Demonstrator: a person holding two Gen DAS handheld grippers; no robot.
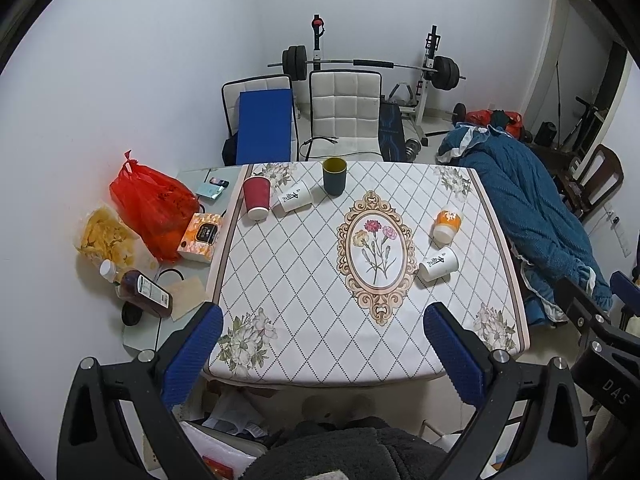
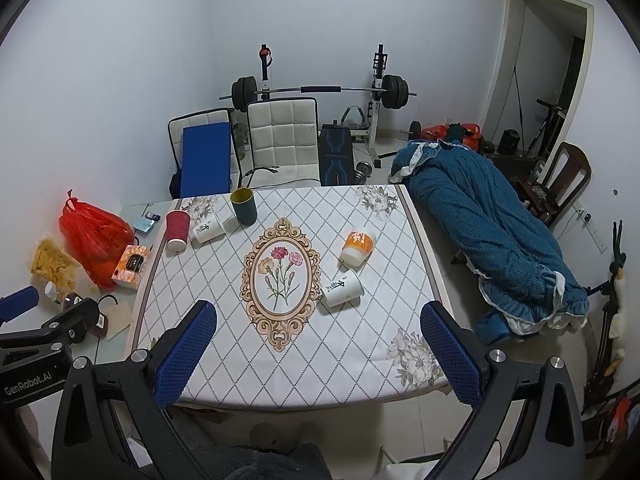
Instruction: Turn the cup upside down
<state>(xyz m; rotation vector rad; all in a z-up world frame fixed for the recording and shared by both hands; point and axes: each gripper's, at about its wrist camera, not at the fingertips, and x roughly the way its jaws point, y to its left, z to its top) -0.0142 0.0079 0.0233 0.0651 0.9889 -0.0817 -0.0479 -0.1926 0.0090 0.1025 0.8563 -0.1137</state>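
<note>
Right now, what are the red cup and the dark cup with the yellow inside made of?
The red cup looks like matte paper: its wall seems faintly ridged and a paler rim rests on the table, as with takeaway cups. The dark cup standing upright looks like smooth plastic or maybe ceramic: a thick rim and an even, slightly shiny wall. I can't be sure which.

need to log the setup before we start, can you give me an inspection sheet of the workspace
surface: table under a diamond-pattern floral cloth
job's things: dark cup upright, mouth up; red cup, orange cup and two white paper cups appear inverted
clutter: red bag, tissue box, bottle on the side table
grippers: left gripper and right gripper open, empty
cables: black cable on white chair
surroundings: barbell rack, blue blanket
</note>
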